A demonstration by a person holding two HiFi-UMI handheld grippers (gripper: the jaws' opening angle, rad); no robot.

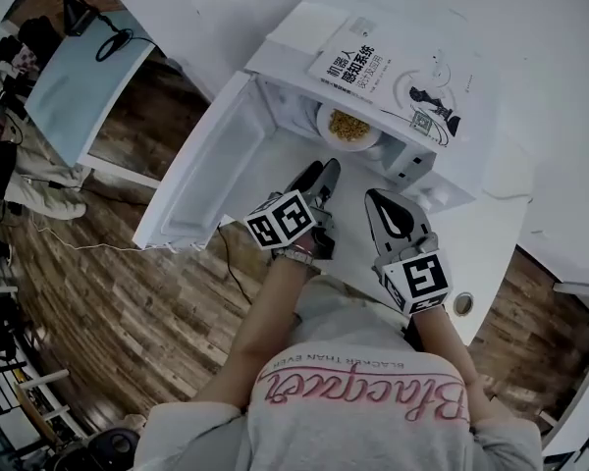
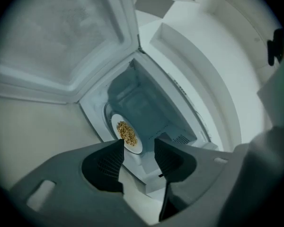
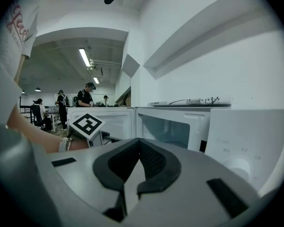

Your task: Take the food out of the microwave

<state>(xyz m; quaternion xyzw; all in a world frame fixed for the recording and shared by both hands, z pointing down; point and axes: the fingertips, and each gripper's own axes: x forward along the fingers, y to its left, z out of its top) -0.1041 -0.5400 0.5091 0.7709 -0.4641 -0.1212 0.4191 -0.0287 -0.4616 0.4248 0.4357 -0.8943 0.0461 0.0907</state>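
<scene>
Left claw [image 2: 138, 145] stood half open, empty; plate of food [image 2: 127, 134] lay just ahead inside the microwave [image 2: 146, 98]. Right claw [image 3: 138, 143] was closed, empty. Recommended: advance level, grip plate rim squarely.

It looks like an open-plan lab or office rather than a home: long ceiling lights [image 3: 85, 57] run over people [image 3: 86, 97] gathered at the far end, loose cables [image 1: 234, 275] trail across the wood floor [image 1: 98, 292], and a technical book [image 1: 393, 81] lies on a microwave [image 3: 172, 129] at the white tabletop's [image 1: 496, 238] edge.
</scene>
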